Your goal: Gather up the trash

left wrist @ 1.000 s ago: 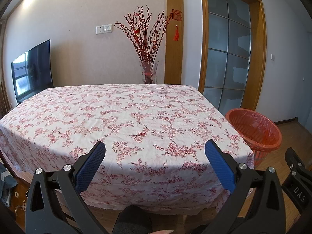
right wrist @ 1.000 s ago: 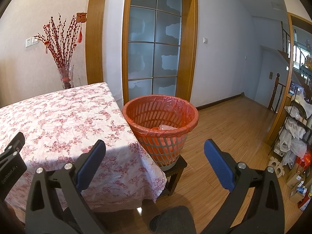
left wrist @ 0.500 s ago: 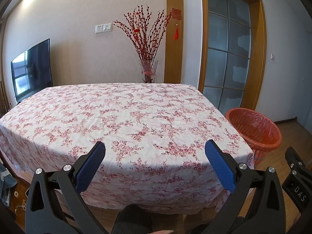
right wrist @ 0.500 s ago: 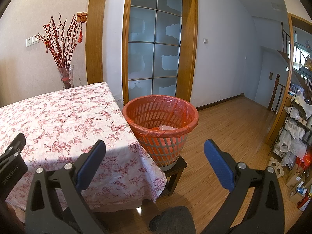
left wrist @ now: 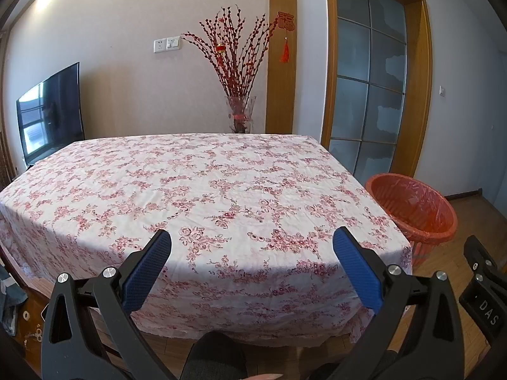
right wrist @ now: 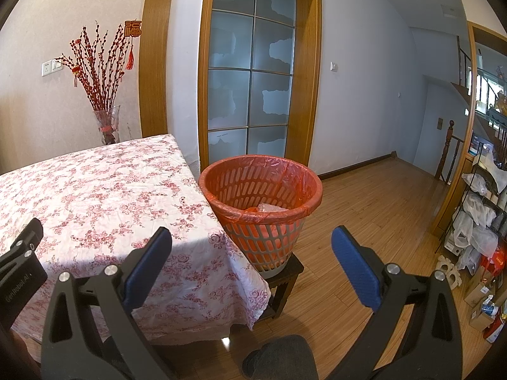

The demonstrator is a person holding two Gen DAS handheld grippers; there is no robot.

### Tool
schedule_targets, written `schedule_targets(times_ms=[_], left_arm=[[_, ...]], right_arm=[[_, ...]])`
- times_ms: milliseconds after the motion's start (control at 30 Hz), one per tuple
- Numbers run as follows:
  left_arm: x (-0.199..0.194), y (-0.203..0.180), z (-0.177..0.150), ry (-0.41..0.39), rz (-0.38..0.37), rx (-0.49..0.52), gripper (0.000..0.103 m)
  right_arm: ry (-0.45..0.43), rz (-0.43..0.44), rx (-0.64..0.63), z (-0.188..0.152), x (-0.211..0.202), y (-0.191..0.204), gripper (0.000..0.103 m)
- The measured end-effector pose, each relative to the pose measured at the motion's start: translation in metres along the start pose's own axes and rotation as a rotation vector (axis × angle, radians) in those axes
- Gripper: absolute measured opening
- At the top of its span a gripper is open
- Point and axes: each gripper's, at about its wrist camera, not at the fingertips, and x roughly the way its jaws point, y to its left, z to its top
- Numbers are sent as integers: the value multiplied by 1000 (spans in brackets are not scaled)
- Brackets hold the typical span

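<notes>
An orange basket bin (right wrist: 261,202) with a red liner stands on a small dark stool (right wrist: 286,274) at the table's right corner; it also shows in the left wrist view (left wrist: 415,209). Pale crumpled trash (right wrist: 271,208) lies inside it. My left gripper (left wrist: 252,253) is open and empty, held before the near edge of the floral-cloth table (left wrist: 196,190). My right gripper (right wrist: 252,255) is open and empty, in front of the bin and the table corner (right wrist: 104,196). I see no loose trash on the cloth.
A glass vase of red branches (left wrist: 240,117) stands behind the table's far edge. A TV (left wrist: 50,110) is at the left, a glass door (right wrist: 250,85) behind the bin. Shelves with bags (right wrist: 478,218) line the right over wooden floor (right wrist: 374,209).
Both views have shifted only very slightly. Both grippers stay open and empty.
</notes>
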Motion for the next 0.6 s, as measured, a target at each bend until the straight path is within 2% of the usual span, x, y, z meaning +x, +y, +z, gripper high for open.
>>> schedule_targets(times_ms=[600], left_arm=[[4, -1, -1, 10, -9, 7, 100]], right_arm=[[1, 1, -1, -1, 0, 0, 99]])
